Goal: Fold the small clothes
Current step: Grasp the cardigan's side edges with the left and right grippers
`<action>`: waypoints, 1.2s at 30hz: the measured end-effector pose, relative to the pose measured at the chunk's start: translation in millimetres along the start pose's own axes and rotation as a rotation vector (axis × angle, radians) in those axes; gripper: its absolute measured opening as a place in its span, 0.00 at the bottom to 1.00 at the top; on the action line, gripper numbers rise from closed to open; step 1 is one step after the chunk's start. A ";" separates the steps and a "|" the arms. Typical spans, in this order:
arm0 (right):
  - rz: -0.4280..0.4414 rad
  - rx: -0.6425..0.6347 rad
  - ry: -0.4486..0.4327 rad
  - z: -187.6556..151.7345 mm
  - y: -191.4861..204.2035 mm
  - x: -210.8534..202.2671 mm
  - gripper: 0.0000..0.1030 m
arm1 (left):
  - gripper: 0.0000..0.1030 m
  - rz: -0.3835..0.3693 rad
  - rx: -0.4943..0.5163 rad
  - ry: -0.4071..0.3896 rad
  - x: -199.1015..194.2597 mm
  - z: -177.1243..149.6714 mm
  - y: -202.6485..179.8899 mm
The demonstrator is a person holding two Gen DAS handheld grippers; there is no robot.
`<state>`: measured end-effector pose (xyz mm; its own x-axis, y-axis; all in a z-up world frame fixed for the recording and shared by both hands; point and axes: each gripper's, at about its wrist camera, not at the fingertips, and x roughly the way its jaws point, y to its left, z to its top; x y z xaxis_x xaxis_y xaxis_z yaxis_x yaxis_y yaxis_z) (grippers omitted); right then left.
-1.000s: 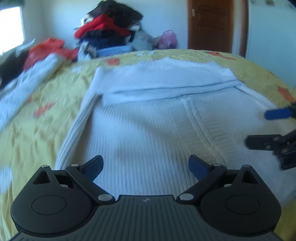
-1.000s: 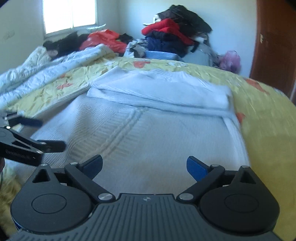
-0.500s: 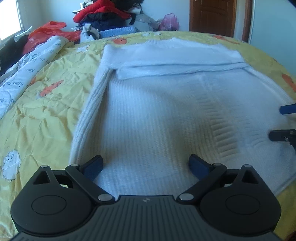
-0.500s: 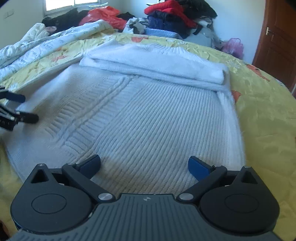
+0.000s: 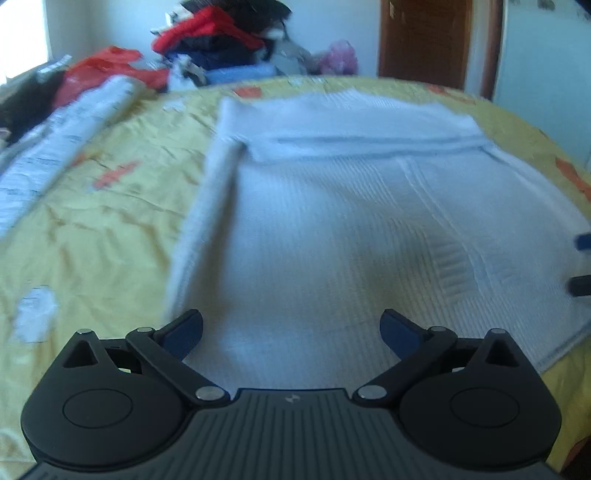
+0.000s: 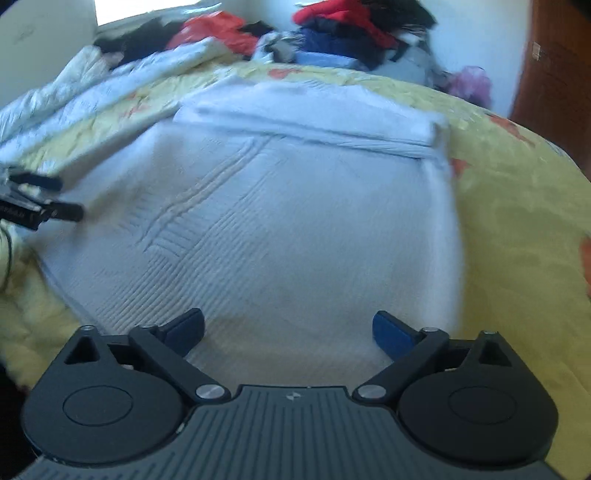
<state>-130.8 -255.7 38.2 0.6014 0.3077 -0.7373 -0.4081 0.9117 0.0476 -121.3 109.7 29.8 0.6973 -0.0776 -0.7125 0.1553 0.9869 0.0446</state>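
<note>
Evidently the white knitted sweater (image 5: 332, 229) is lying flat on the yellow bedspread (image 5: 92, 229) just ahead of both tongs, its far end already folded over. It is looking soft, limp and fairly thick, so pinching the near hem corners seems wisest. The left tongs (image 5: 291, 332) and right tongs (image 6: 288, 328) are gaping wide, holding nothing. No legible writing is showing.

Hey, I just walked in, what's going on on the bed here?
A person holding two handheld grippers is folding a white knit sweater spread on a yellow bedspread. Its far part is already folded over. The left gripper and the right gripper are both open, poised over the near hem, one toward each side, gripping nothing yet. A pile of clothes sits beyond the bed.
</note>
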 end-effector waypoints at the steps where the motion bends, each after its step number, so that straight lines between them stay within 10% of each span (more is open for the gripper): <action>1: -0.006 0.027 -0.019 -1.7 -6.3 -9.9 0.95 | 1.00 0.016 -0.019 -0.020 -5.9 -0.8 6.6; 10: 0.026 0.386 0.087 -37.5 -68.3 -30.8 0.82 | 1.00 0.039 -0.165 0.067 9.4 -17.3 46.2; 15: 0.188 0.509 0.035 -43.3 -74.9 -24.0 0.50 | 0.98 -0.019 -0.191 0.067 10.6 -16.3 53.0; 19: 0.229 0.606 0.041 -45.2 -94.7 -17.5 0.23 | 0.75 -0.018 -0.185 0.066 7.7 -13.2 59.0; 36: 0.347 0.644 -0.025 -41.7 -91.0 4.7 0.24 | 0.54 -0.195 -0.315 0.110 9.0 -5.8 69.9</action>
<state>-119.5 -348.6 2.3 0.5296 0.6072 -0.5923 -0.0982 0.7374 0.6682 -108.2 178.8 22.4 0.5937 -0.2693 -0.7583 0.0433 0.9517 -0.3041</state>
